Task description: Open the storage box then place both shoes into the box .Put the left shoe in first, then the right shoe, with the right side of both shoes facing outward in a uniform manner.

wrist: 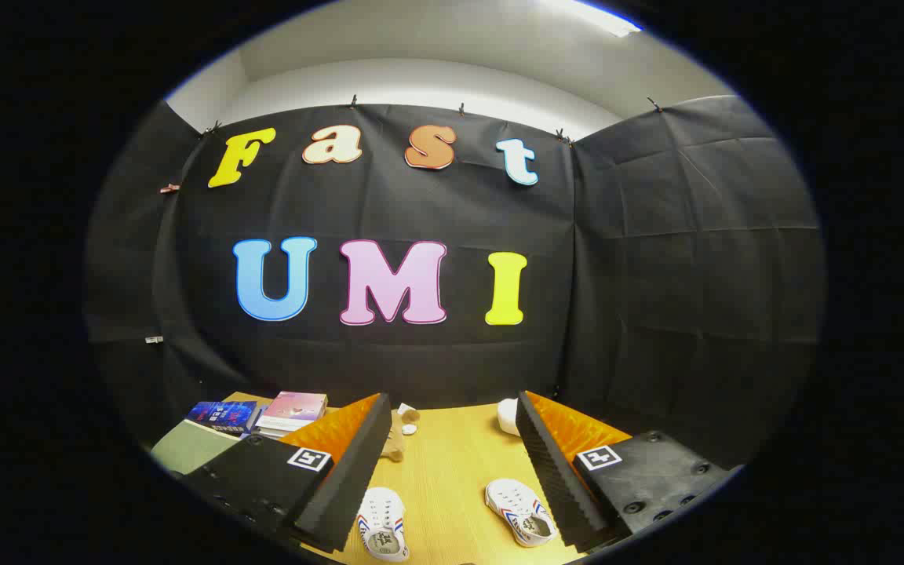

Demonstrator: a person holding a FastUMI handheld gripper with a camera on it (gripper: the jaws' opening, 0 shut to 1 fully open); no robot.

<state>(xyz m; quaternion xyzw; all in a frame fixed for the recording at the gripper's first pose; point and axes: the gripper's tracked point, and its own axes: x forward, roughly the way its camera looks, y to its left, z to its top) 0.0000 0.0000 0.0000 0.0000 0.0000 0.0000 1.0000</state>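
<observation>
The wooden table [452, 463] stretches away to the booth wall, and a stack of books [264, 416] sits off beyond the left finger, next to a grey-green flat thing [189, 447] that could be the storage box or its lid — I cannot tell which. Between the fingers lie two small white shoes with red and blue stripes: one shoe [383, 534] close to the left finger, the other shoe [521, 512] close to the right finger, both low and just ahead of the tips, their long axes running roughly along the line of the fingers. A small plush toy [399, 435] and a white object [508, 416] rest farther off. The gripper [452, 471] is spread wide, holding and touching nothing. The box comes first by the task, so my guess is a swing leftward.
</observation>
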